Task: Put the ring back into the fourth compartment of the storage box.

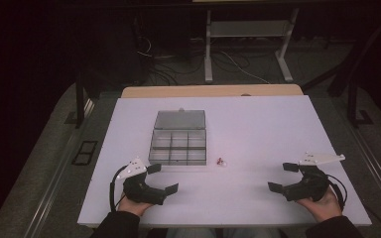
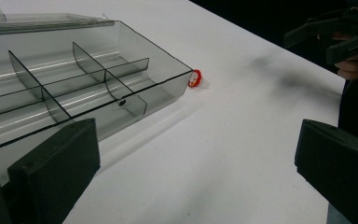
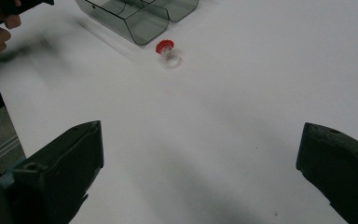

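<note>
The small red-capped vial lies on its side mid-frame, just right of the clear box, cap toward it. Both tools, left and right, gape released over bare tabletop.

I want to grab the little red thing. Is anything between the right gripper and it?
No. In the right gripper view, bare white table lies between the open right gripper and the red thing. The box sits beyond it.
</note>
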`<state>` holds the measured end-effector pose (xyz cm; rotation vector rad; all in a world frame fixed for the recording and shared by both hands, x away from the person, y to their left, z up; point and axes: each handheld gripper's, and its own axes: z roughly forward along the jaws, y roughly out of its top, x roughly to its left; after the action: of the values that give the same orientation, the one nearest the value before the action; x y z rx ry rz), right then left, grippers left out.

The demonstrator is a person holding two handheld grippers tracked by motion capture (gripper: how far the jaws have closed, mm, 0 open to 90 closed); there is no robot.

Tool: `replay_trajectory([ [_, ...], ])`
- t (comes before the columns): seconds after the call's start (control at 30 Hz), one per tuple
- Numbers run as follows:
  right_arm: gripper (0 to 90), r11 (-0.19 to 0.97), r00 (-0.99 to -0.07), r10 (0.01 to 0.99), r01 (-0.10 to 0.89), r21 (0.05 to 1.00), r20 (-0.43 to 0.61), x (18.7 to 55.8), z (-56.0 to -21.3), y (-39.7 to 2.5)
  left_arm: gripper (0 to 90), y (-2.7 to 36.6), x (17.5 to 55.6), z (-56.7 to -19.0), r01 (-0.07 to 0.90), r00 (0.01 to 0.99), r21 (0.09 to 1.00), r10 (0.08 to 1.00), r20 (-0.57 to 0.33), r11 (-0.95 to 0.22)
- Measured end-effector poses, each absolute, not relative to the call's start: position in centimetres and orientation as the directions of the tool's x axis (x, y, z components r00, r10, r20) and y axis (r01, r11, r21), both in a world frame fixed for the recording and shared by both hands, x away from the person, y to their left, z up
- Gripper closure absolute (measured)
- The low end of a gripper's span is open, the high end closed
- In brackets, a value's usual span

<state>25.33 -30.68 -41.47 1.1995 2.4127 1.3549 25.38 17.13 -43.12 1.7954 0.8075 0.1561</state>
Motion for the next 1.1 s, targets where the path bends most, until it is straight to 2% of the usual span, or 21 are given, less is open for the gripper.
replay_trajectory([
  [1.1,0.0,0.367,-0.720,0.656,0.566,0.738,0.226,27.0,-39.2,-29.1,0.0,17.1,25.3,-43.1,0.449,0.758,0.881,0.586,-0.286,-0.151],
])
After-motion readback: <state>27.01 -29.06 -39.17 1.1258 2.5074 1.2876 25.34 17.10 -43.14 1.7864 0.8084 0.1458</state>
